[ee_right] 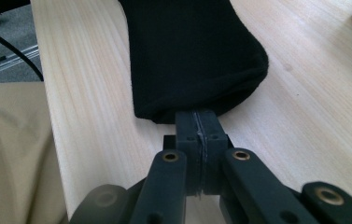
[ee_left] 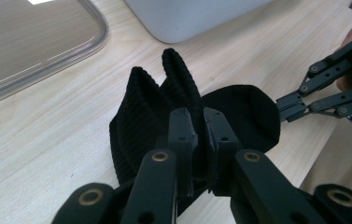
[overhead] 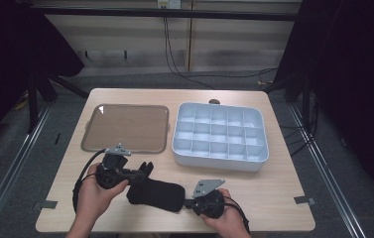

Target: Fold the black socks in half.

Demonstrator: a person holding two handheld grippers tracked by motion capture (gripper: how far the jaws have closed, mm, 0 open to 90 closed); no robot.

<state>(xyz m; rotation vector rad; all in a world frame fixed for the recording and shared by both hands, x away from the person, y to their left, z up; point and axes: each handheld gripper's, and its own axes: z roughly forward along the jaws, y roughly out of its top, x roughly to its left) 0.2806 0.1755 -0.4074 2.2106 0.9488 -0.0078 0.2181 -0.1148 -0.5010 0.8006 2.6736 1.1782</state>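
Observation:
A black sock (overhead: 155, 194) lies near the table's front edge, between my two grippers. Its ribbed cuff (ee_left: 141, 107) stands bunched up in two folds. My left gripper (overhead: 142, 172) is shut on that cuff, and in the left gripper view its jaws (ee_left: 199, 126) pinch the fabric between them. My right gripper (overhead: 187, 202) is at the sock's rounded toe end (ee_right: 187, 51). Its jaws (ee_right: 197, 122) are pressed together on the toe's edge. The right gripper (ee_left: 299, 105) shows again across the sock in the left gripper view.
A clear brownish flat lid (overhead: 125, 128) lies at the back left. A white box with several compartments (overhead: 219, 136) stands at the back right. The table's front edge (ee_right: 57, 140) runs close beside the sock, with tan cloth below it.

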